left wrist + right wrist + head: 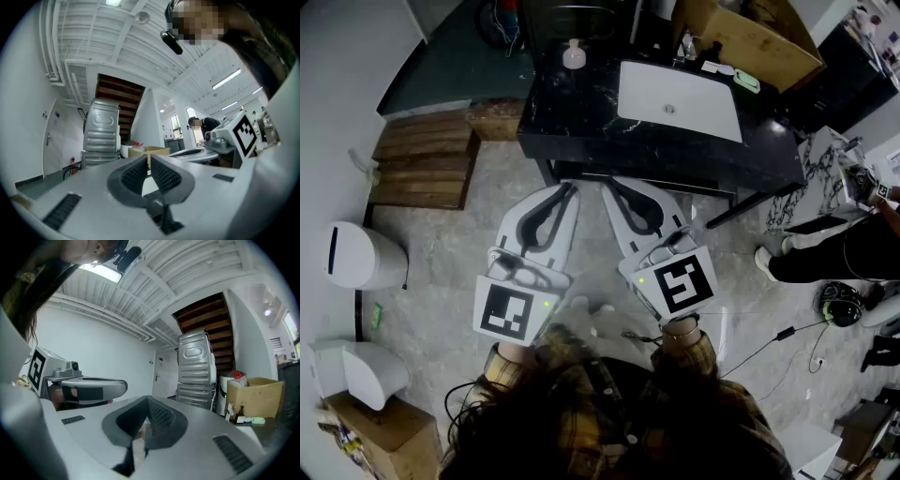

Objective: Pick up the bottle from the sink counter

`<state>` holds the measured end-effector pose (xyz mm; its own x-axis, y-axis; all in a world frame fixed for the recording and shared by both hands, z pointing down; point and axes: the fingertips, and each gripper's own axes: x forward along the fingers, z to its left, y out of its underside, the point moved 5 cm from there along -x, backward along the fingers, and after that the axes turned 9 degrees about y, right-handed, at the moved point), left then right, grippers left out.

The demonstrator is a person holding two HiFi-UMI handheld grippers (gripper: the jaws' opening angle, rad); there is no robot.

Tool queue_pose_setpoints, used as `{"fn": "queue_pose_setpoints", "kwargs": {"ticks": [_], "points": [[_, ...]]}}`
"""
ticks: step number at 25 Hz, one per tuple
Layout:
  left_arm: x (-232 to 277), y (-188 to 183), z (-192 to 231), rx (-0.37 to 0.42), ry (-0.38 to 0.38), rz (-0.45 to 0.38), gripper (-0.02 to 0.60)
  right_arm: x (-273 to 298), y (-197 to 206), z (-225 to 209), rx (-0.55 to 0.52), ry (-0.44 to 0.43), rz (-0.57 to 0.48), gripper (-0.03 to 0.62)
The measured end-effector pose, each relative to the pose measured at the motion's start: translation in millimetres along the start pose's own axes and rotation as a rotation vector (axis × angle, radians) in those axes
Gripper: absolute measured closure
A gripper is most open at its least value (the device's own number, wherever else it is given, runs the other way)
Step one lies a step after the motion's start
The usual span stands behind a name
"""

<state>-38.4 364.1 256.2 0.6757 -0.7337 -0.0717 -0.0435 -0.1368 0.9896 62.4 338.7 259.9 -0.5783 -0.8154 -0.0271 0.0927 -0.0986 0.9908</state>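
Dark hair (pixel 581 417) and plaid sleeves (pixel 689 352) fill the bottom of the head view, closest of all. Beyond them stands the black sink counter (pixel 581 131), the largest thing here, with a white basin (pixel 680 98) set into the counter's right half.

Both tongs are held short of the counter's near edge, over the floor, pointing toward it. The left gripper (pixel 571 188) and the right gripper (pixel 607 184) sit side by side. In its own view the left gripper (pixel 147 160) has its ribbed jaws brought tip to tip with nothing between them. The right gripper (pixel 146 401) is closed and empty in the same way.

The pale, round-bodied bottle (pixel 574 54) stands upright at the counter's far left corner, well apart from both tongs. A small brown bottle (pixel 241 414) also stands near the counter's far right edge, by a cardboard box (pixel 255 391). I take the pale one to be the target, though the task does not say which.

The step in hand looks like the approach. The left gripper is probably the better choice, being on the bottle's side of the counter. Its jaws should be spread wide before arriving. It should cross the counter low and level, straddle the body below the neck, close gently since a rounded body may squirm out, and lift straight up.
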Motion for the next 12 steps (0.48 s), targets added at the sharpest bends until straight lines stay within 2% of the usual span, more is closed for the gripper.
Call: {"fn": "queue_pose_setpoints", "kwargs": {"ticks": [3, 12], "points": [[-4.5, -5.5, -1.8, 0.026, 0.003, -0.006, 0.548, -1.2, -5.0, 6.3, -0.005, -0.003, -0.011, 0.577], [-8.1, -8.4, -11.8, 0.021, -0.006, -0.02, 0.548, -10.3, -6.7, 9.9, 0.003, -0.016, -0.03, 0.577]]}}
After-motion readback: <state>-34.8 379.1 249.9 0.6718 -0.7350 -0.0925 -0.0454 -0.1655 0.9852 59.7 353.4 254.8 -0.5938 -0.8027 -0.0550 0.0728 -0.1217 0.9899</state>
